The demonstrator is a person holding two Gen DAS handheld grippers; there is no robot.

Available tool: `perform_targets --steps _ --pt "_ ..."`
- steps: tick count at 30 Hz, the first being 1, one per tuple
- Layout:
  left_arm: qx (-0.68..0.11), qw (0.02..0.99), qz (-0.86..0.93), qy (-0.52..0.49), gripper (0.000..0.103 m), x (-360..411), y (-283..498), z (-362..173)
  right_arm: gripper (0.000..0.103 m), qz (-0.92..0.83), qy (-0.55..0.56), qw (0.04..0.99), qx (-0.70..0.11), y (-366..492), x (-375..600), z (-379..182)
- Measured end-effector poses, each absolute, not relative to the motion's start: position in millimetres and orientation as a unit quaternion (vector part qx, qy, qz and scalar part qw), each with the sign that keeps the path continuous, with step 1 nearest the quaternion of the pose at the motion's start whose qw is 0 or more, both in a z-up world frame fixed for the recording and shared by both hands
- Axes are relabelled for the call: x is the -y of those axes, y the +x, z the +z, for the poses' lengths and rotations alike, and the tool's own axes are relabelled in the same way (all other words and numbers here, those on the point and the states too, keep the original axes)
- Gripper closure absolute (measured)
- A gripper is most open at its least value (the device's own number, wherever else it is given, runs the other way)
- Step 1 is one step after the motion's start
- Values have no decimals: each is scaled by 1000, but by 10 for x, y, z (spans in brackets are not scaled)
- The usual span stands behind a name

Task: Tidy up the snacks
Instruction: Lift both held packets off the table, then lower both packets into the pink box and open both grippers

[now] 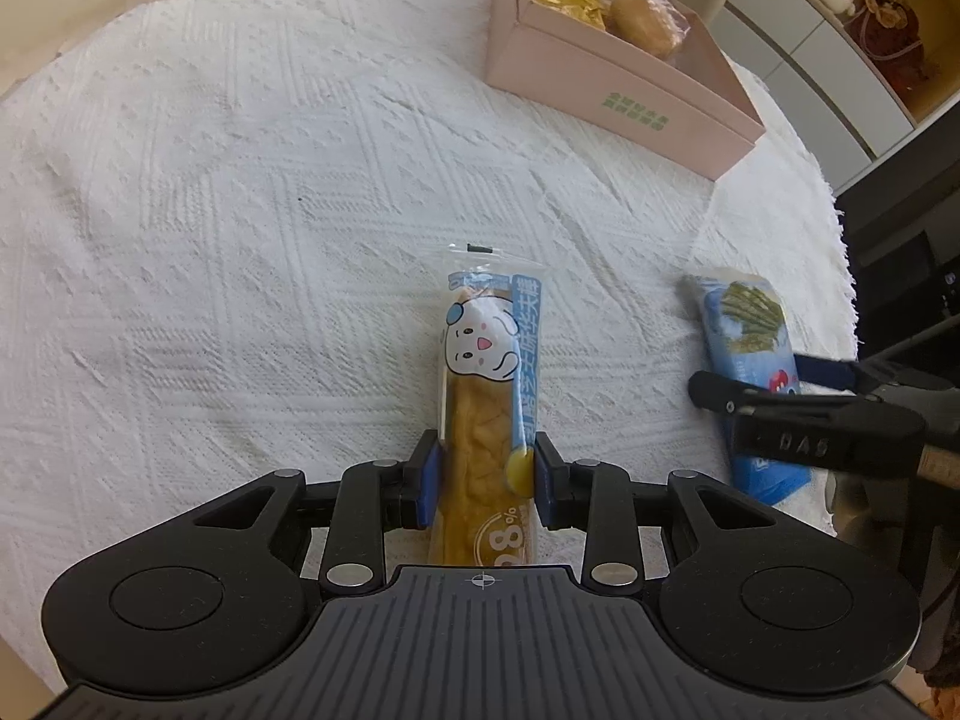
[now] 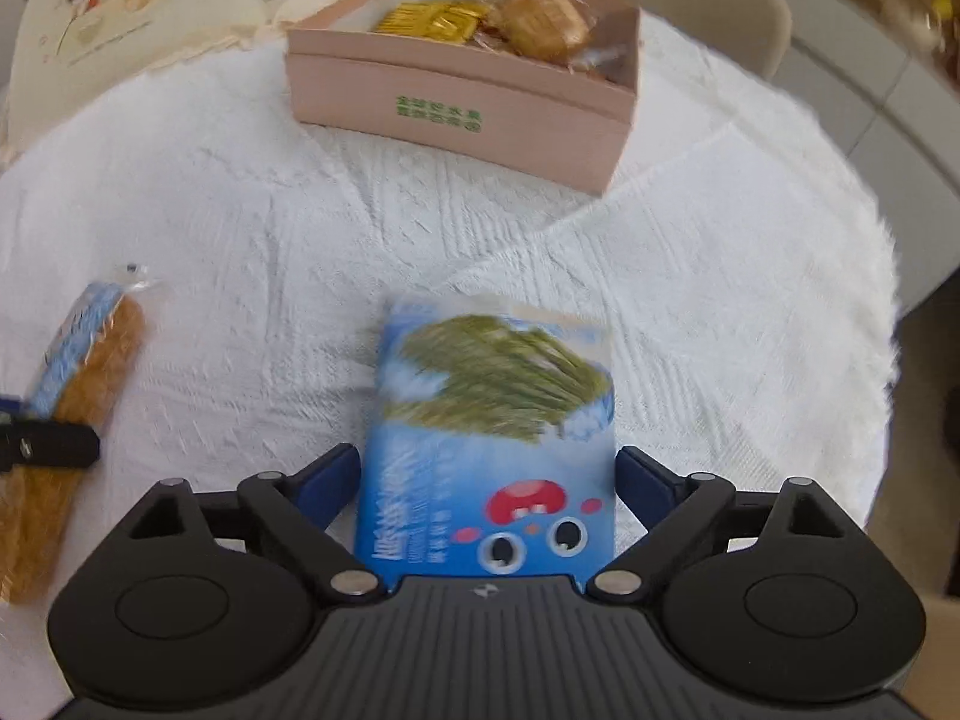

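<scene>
1. The bread stick packet (image 1: 486,414) lies on the white tablecloth (image 1: 240,240), long axis pointing away from the left gripper (image 1: 483,480), which is clenched on its near part.
2. The blue snack bag (image 2: 492,450) sits between the right gripper (image 2: 489,480) pads; whether they are pressing it, I cannot tell.
3. Risk: the slippery film may slide out before reaching the pink box (image 2: 456,90).

Pink box (image 2: 456,102), blue packet (image 2: 492,450), white cloth (image 1: 240,240).
</scene>
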State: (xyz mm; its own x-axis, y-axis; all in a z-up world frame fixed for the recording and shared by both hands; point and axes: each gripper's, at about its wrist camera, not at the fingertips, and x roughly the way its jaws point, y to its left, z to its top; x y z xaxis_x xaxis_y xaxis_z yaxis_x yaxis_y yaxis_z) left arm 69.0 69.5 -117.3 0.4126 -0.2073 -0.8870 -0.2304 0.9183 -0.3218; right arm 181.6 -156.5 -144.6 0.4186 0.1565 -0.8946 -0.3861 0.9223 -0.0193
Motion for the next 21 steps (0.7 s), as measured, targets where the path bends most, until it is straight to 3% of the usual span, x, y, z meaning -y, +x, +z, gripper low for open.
perform_targets --steps 4,7,12,13,14,21 --pt "-540 815 7 -209 68 -722 681 -1186 8 166 -88 834 -518 1834 1645 -1458" --pt "-540 815 8 -209 68 -716 679 -1185 0 166 -97 832 -520 1814 1599 -1493" --pt "-539 816 8 -207 68 -717 676 -1179 0 169 -101 825 -530 1870 1576 -1481" --pt "-540 816 9 -206 68 -708 676 -1175 4 169 -102 824 -531 1880 1583 -1458" --pt "-540 816 7 -207 68 -702 671 -1168 18 169 -103 830 -522 1842 1596 -1410" --pt "-532 824 -14 -193 69 -594 701 -975 26 207 -117 842 -484 1600 1675 -976"
